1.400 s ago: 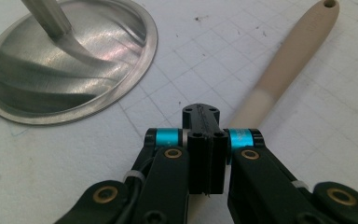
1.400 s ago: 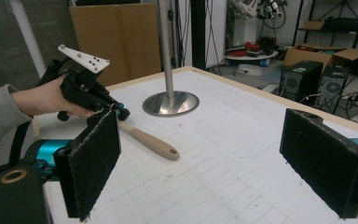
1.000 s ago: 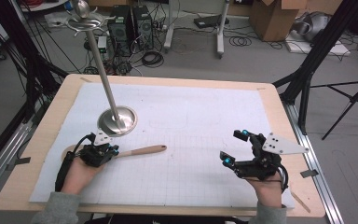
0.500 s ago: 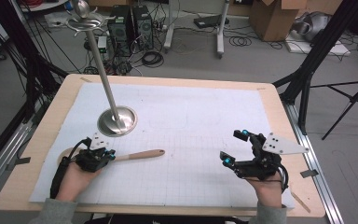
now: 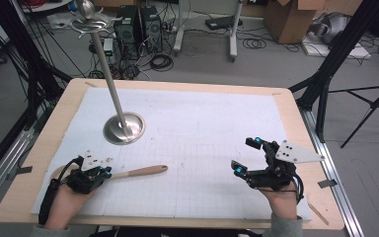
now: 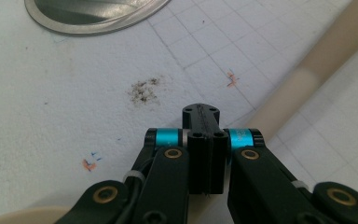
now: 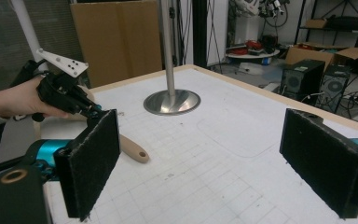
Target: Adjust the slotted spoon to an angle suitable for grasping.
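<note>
A smooth wooden handle (image 5: 139, 172) lies flat on the white gridded sheet (image 5: 202, 128), just beside the left gripper (image 5: 103, 172), whose jaws are pressed together on nothing. A round polished steel base (image 5: 124, 128) carries a slim pole (image 5: 103, 59). The right gripper (image 5: 246, 155), jaws spread wide, rests near the table's (image 5: 286, 103) right edge.

White gridded mat (image 5: 202, 148), silver stand base (image 5: 124, 128), tan wooden handle (image 5: 140, 171), black-and-cyan tools (image 5: 246, 155)
</note>
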A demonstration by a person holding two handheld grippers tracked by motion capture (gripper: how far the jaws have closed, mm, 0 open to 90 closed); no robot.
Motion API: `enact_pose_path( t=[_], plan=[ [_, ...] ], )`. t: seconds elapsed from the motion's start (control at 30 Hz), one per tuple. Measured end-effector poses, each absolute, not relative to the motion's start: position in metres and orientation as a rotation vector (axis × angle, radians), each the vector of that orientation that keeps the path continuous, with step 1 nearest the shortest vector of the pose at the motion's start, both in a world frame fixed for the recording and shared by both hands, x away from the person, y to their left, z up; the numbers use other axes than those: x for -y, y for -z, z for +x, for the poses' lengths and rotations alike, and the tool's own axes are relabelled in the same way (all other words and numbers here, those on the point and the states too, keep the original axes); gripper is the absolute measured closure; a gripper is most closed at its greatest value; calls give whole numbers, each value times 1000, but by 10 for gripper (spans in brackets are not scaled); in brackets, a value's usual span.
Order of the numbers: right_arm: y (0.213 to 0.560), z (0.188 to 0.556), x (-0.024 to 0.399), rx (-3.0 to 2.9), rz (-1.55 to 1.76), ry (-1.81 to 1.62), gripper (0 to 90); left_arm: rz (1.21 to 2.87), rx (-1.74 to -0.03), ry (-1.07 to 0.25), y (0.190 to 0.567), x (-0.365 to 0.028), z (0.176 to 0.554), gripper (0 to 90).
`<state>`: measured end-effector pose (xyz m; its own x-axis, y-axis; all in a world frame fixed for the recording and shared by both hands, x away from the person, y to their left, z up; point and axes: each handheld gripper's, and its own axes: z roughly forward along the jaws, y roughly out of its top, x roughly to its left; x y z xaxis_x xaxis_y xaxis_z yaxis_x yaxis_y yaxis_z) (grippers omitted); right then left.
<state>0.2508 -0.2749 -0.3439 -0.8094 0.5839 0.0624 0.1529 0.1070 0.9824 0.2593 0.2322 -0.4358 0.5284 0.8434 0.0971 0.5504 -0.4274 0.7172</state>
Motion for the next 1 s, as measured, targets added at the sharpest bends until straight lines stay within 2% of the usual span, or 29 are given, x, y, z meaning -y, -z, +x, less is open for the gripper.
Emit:
enact_pose_path(
  t=[0.2,0.5,1.0],
  plan=[
    [344,251,276,-2048,727,-1753,116,2087,-1022,-584,426,-224,254,896],
    [343,250,277,-2045,727,-1757,116,2080,-878,-514,418,-186,241,896],
    [343,249,280,-2036,732,-1763,116,2163,-793,-468,434,-140,253,896]
  ],
)
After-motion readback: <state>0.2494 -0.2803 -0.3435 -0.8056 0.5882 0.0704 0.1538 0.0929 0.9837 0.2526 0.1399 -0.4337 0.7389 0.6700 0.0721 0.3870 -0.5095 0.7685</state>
